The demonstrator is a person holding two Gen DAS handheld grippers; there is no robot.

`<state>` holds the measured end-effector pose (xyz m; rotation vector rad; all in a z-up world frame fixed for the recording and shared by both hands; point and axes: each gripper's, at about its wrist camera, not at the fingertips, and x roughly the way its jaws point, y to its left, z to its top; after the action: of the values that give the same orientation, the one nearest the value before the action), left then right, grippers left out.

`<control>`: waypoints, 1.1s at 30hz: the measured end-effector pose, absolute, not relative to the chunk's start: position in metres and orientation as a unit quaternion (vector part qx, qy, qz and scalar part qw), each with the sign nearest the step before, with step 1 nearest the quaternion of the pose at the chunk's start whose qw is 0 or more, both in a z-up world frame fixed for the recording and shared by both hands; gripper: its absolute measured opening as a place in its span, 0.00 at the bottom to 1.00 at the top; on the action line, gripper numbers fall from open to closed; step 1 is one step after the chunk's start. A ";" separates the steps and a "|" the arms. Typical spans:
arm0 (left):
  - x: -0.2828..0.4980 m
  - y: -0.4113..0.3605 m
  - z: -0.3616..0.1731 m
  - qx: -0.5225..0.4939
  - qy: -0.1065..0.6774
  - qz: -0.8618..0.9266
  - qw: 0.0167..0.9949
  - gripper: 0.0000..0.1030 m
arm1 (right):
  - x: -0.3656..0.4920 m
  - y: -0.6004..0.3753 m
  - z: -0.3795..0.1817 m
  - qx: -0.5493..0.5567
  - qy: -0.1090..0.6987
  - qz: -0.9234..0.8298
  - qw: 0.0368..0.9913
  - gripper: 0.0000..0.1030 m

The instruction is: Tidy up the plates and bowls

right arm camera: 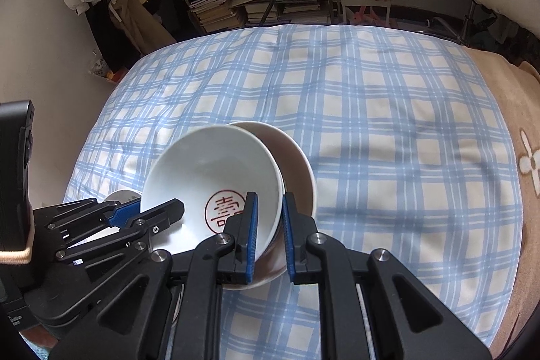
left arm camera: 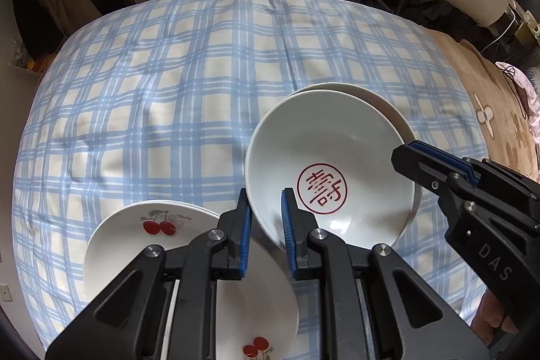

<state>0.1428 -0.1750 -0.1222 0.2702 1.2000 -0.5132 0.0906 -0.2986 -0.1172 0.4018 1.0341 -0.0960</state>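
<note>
Left gripper (left arm camera: 265, 226) clamped on near rim of white bowl (left arm camera: 329, 164) with red seal mark; right gripper (right arm camera: 270, 233) clamped on opposite rim. Bowl tilted, sitting over second bowl (right arm camera: 297, 157) just ahead of both grippers. Two cherry plates (left arm camera: 135, 242) below left gripper on checked cloth (left arm camera: 168, 90).

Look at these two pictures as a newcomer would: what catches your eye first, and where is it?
First comes the white bowl with a red round character stamp inside, tilted in a second bowl near the middle of the blue checked cloth. The left gripper and right gripper each pinch its rim from opposite sides. At lower left in the left wrist view lie cherry-printed plates.
</note>
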 end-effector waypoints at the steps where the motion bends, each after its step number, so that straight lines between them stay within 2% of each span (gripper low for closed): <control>1: 0.143 -0.175 -0.122 0.125 0.557 -0.239 0.786 0.17 | 0.091 -0.300 -0.116 0.193 0.488 -0.043 0.850 0.15; 6: 0.144 -0.174 -0.120 0.131 0.556 -0.243 0.784 0.17 | 0.091 -0.300 -0.114 0.190 0.488 -0.037 0.851 0.15; 9: 0.145 -0.172 -0.114 0.129 0.552 -0.246 0.786 0.21 | 0.089 -0.303 -0.108 0.199 0.479 -0.033 0.854 0.15; 12: 0.147 -0.169 -0.108 0.128 0.546 -0.244 0.791 0.33 | 0.087 -0.307 -0.101 0.201 0.470 -0.031 0.859 0.15; 14: 0.150 -0.165 -0.104 0.127 0.537 -0.233 0.800 0.48 | 0.086 -0.312 -0.098 0.200 0.468 -0.037 0.860 0.15; 18: 0.158 -0.155 -0.098 0.129 0.525 -0.213 0.814 0.51 | 0.085 -0.318 -0.097 0.203 0.473 -0.045 0.856 0.16; 20: 0.163 -0.150 -0.098 0.123 0.523 -0.210 0.817 0.52 | 0.086 -0.321 -0.100 0.207 0.478 -0.055 0.852 0.25; 22: 0.168 -0.144 -0.100 0.123 0.523 -0.202 0.819 0.59 | 0.086 -0.324 -0.104 0.213 0.485 -0.059 0.846 0.49; 24: 0.173 -0.137 -0.102 0.121 0.525 -0.191 0.820 0.62 | 0.087 -0.326 -0.108 0.216 0.490 -0.064 0.842 0.59; 26: 0.180 -0.130 -0.105 0.115 0.533 -0.180 0.819 0.64 | 0.089 -0.328 -0.111 0.214 0.499 -0.066 0.837 0.63; 33: 0.195 -0.114 -0.119 0.103 0.556 -0.153 0.810 0.69 | 0.091 -0.334 -0.119 0.185 0.519 -0.098 0.829 0.89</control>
<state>0.1951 -0.1138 -0.1186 0.2207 1.1885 -0.3262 0.0911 -0.3345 -0.1191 0.3929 1.1025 -0.2073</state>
